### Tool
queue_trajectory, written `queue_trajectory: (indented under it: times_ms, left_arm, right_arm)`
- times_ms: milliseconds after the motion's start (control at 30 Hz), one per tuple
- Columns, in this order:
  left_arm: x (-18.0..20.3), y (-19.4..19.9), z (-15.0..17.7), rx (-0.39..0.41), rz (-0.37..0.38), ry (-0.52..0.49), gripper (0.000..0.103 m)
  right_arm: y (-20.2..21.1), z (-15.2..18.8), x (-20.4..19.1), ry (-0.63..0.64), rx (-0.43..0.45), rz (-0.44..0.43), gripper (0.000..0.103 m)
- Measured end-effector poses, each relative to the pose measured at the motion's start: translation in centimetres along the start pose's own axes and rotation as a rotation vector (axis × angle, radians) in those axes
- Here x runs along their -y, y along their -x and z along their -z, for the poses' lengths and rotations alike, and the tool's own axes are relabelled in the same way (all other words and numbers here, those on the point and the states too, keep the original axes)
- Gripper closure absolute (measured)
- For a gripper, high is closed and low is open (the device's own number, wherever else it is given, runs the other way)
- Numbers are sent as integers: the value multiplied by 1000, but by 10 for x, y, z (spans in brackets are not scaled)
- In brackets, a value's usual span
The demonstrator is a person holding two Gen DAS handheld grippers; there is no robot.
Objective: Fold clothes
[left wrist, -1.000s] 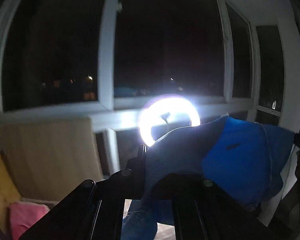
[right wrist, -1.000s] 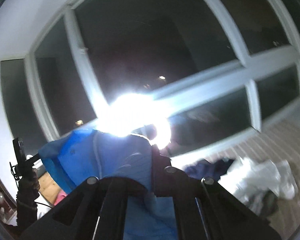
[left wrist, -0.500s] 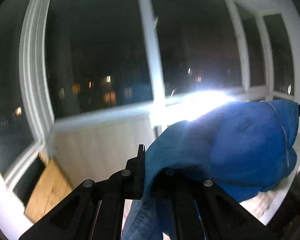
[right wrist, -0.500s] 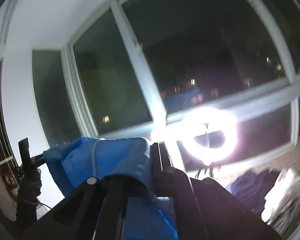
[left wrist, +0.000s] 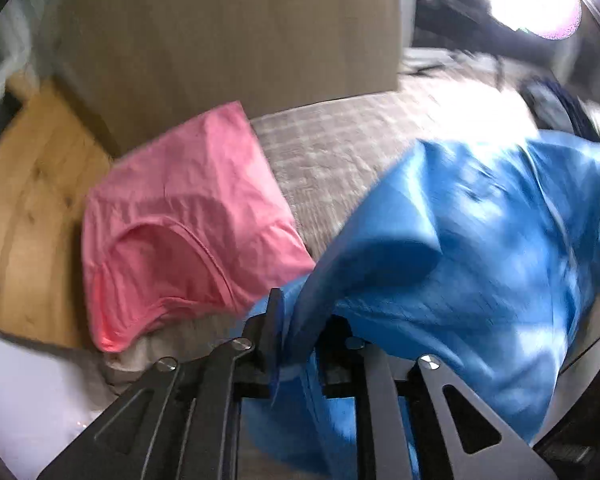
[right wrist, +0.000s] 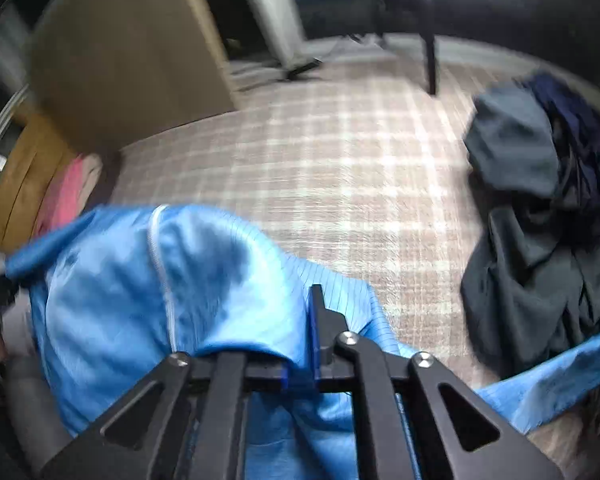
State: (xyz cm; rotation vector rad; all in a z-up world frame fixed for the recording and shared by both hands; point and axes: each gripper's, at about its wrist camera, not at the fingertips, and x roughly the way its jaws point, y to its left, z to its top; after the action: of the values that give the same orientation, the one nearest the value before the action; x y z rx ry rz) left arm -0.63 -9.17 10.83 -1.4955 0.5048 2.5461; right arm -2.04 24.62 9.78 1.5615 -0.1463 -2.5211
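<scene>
Left wrist view: the blue garment point(left wrist: 480, 248) drapes over my left tongs point(left wrist: 296, 332), which pinch a fold of it above the plaid bed cover point(left wrist: 332, 148). My right tongs point(right wrist: 300, 344) are clamped on another edge of the same garment point(right wrist: 140, 280). 1 folded pink top point(left wrist: 172, 224) lies just beside it; a dark clothes pile point(right wrist: 540, 208) sits well apart.

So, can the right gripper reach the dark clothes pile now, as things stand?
Probably not yet. The right gripper is shut on the blue garment, so it is occupied. The plaid surface between it and the dark clothes pile looks free.
</scene>
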Motion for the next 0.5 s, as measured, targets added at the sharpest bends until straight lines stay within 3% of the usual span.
queue_trajectory:
  times_ms: [67, 100, 167, 267, 433, 500]
  left_arm:
    - [19, 11, 9, 11, 20, -51, 48]
    - [28, 17, 14, 13, 37, -69, 46]
    - [48, 27, 22, 17, 73, -105, 47]
    - [77, 43, 36, 22, 126, -158, 48]
    - [125, 70, 57, 32, 215, -247, 47]
    - [150, 63, 57, 29, 231, -292, 47]
  right_arm:
    - [11, 8, 3, 75, 23, 68, 50]
    - [16, 8, 7, 89, 34, 94, 49]
    - [23, 3, 18, 103, 49, 128, 49]
    - [24, 6, 36, 78, 52, 109, 49]
    - [13, 38, 50, 53, 6, 50, 49]
    - [6, 52, 52, 47, -20, 34, 49]
